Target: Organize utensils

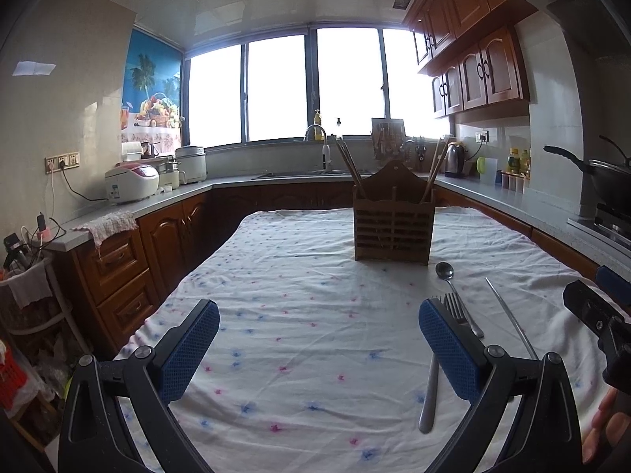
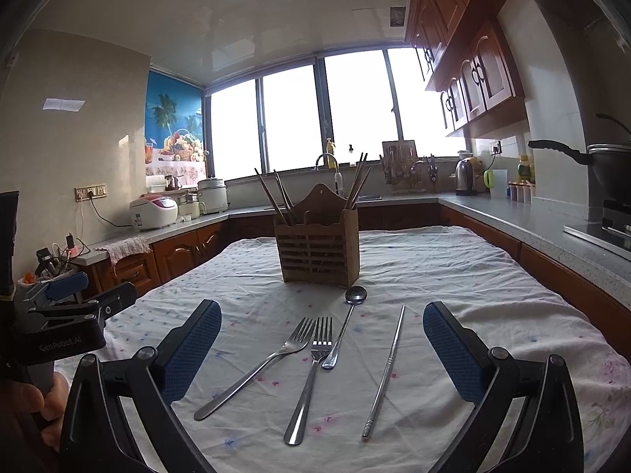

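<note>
We find both the left gripper and right gripper spread wide, holding nothing. Two forks, a spoon and a knife lie before the wooden holder.

Desk covered by a white cloth, matt, creased, printed with small flowers. Slatted holder of brown wood, dull finish; wooden chopsticks seen inside it. Just before the holder: spoon, two forks, slim rod, all polished metal, glossy. Claw pads of blue textured rubber on black matt plastic.
</note>
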`<state>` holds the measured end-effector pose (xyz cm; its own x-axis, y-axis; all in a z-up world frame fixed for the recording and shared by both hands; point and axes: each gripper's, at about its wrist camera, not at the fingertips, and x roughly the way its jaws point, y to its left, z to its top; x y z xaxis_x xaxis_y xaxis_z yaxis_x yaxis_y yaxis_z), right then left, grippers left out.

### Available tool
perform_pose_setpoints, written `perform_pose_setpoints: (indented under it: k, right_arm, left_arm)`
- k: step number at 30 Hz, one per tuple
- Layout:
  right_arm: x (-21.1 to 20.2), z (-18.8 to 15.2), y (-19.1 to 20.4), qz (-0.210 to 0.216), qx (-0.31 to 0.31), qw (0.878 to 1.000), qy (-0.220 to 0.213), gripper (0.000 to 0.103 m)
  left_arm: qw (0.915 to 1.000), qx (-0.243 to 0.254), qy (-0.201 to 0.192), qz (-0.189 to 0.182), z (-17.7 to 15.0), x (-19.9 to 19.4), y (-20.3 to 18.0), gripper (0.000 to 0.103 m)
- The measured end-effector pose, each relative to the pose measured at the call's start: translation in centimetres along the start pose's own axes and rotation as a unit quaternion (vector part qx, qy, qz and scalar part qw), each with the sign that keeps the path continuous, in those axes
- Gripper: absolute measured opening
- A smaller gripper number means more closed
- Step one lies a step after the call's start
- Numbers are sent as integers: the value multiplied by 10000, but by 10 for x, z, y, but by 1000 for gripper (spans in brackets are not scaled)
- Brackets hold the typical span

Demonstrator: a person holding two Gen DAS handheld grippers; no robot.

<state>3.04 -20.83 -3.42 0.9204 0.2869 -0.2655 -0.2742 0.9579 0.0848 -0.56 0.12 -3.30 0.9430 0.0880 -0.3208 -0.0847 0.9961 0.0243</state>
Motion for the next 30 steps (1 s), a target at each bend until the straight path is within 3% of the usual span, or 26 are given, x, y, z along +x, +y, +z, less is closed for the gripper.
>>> perform_pose_setpoints:
  k: [30]
  right_arm:
    - [0,-1,-1,57,30,10000,-24,103]
  left_arm:
    - [10000,49,12,32,1,1,-4,102]
